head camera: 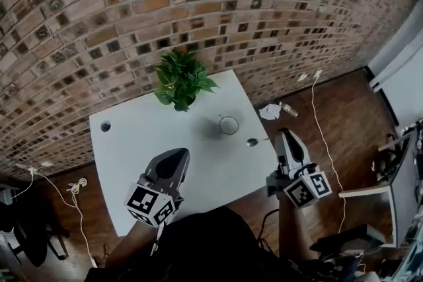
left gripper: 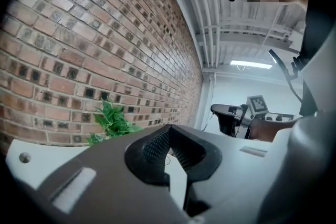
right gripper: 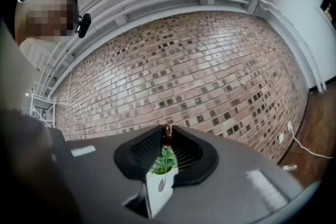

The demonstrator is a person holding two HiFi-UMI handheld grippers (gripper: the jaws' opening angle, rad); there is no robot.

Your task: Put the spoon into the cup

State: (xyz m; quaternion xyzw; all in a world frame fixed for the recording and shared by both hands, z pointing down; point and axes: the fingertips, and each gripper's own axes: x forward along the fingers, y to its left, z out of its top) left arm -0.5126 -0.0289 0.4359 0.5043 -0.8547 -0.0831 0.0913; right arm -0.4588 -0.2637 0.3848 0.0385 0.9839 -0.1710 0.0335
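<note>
My right gripper point(head camera: 283, 135) is clamped on the handle end of the spoon point(head camera: 256, 141), which sticks out level past the jaw tips, its bowl leading leftward over the right part of the white table point(head camera: 132, 142). The cup point(head camera: 229, 125) stands upright just beyond that bowl, to its left and a little farther from me, near but not touching. The spoon's long axis points slightly to the near side of the rim, so I judge the next move needs a short carry left and away, then a tip-down of the bowl. My left gripper point(head camera: 178, 156) is closed on nothing and sits farther from the cup. A potted plant point(head camera: 180, 81) stands at the table's far edge by the brick wall point(head camera: 132, 10); white cables point(head camera: 321, 122) trail over the wooden floor point(head camera: 344, 102).
</note>
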